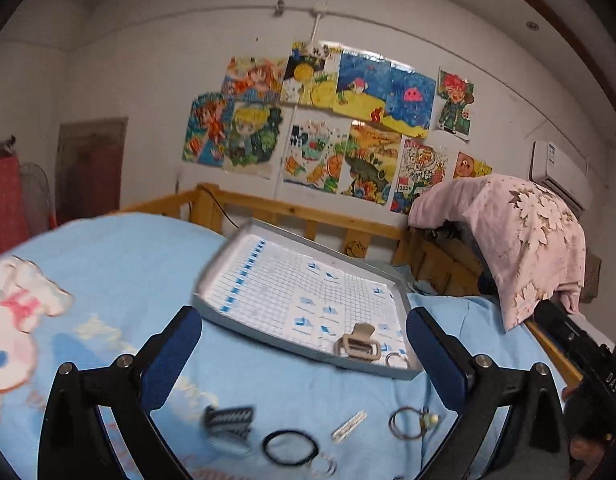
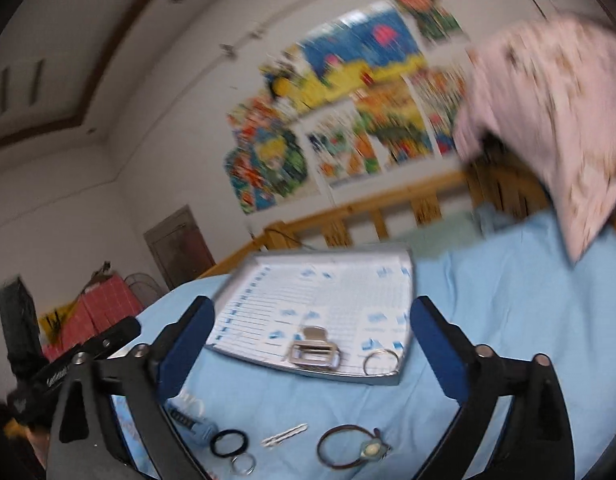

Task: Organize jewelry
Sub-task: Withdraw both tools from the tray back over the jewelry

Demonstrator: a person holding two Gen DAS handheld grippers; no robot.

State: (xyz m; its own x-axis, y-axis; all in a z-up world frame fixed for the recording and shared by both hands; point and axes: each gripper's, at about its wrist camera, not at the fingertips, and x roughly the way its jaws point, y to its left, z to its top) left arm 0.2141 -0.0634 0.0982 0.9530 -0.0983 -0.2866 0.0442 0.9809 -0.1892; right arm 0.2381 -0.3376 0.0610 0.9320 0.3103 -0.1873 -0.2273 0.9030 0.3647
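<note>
A grey tray (image 1: 212, 280) lined with grid paper lies on the blue bedsheet; it also shows in the right wrist view (image 2: 244, 354). In it lie a beige hair claw (image 1: 354, 346) (image 2: 314, 354) and a silver ring (image 1: 397, 360) (image 2: 380, 361). On the sheet in front lie a dark clip (image 1: 228, 420) (image 2: 190, 424), a black hair tie (image 1: 290, 447) (image 2: 227, 442), a small clear ring (image 1: 322, 466) (image 2: 243, 463), a white hairpin (image 1: 349, 427) (image 2: 284, 436) and a brown hair tie with a charm (image 1: 408, 422) (image 2: 348, 450). My left gripper (image 1: 304, 352) and right gripper (image 2: 308, 348) are open and empty above them.
A wooden bed rail (image 1: 292, 210) runs behind the tray. A pink floral blanket (image 1: 524, 236) hangs at the right. A bunny print (image 1: 16, 320) marks the sheet at the left. Drawings (image 1: 328, 120) cover the wall.
</note>
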